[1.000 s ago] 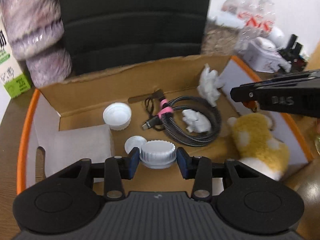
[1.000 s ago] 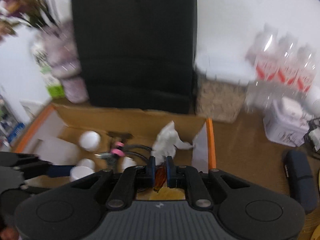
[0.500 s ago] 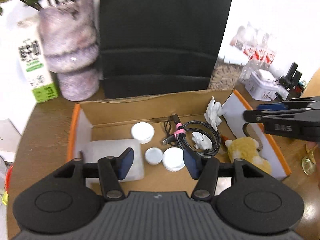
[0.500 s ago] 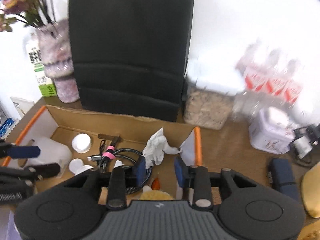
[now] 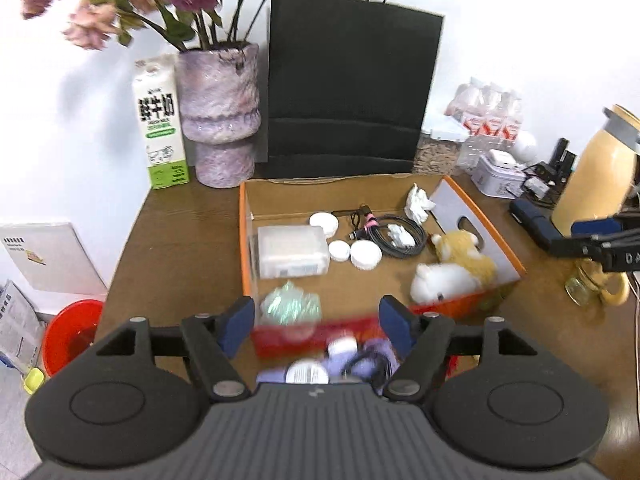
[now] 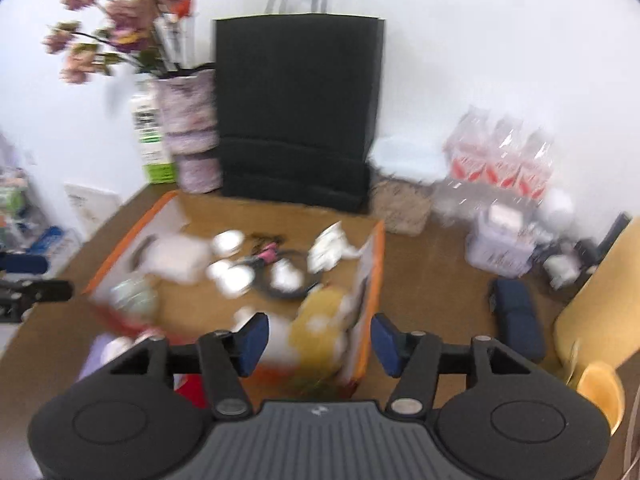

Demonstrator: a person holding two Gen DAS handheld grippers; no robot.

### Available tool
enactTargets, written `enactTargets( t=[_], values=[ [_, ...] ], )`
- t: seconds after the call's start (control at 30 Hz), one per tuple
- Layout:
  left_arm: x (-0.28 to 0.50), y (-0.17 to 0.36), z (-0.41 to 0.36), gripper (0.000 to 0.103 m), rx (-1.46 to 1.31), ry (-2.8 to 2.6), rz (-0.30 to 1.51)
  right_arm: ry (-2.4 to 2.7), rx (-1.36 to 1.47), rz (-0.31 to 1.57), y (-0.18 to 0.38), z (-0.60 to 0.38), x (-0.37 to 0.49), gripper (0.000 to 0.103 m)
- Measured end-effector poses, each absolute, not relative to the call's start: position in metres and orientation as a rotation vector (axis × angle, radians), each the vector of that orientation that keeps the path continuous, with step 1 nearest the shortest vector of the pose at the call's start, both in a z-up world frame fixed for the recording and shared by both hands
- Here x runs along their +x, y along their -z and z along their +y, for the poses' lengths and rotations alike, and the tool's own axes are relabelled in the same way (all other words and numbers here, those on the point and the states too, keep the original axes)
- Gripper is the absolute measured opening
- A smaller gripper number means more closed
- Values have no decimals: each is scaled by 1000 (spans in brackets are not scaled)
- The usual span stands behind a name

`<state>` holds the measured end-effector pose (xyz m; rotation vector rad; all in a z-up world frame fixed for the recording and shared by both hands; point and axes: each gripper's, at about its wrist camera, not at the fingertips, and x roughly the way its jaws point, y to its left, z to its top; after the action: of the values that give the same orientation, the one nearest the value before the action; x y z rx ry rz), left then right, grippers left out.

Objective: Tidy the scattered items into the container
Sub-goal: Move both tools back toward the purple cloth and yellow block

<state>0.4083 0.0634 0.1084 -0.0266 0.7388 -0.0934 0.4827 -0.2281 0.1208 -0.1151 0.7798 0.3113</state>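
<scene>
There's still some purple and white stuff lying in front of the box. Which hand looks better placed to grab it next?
Probably the left. The left gripper hangs right over the purple and white clutter before the cardboard box, jaws opening, nothing between them. The right gripper faces the box's far corner.

Matt cardboard box (image 5: 344, 188), fuzzy plush toy (image 5: 464, 256), wood-grain table (image 5: 180, 240).

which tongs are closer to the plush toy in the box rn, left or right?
Right. The plush toy sits just ahead of the right tongs, slightly left; from the left tongs it lies farther off, ahead and right. Both are opening, empty.
</scene>
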Motion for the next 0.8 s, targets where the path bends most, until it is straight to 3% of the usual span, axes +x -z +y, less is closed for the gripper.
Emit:
enactTargets(
  t=[0.4,0.5,0.67,0.8],
  values=[
    [241,-73,52,82,-45,128,563,-492,-75,718,-72,-222,301,61],
    [219,-50,45,84,-125,132,580,-438,-24,679,-45,-222,268,71],
    [196,-4,28,84,-185,38,649,-301,204,668,4,-228,233,71],
    [183,12,20,84,-102,51,695,-271,102,675,26,-216,212,71]
  ],
)
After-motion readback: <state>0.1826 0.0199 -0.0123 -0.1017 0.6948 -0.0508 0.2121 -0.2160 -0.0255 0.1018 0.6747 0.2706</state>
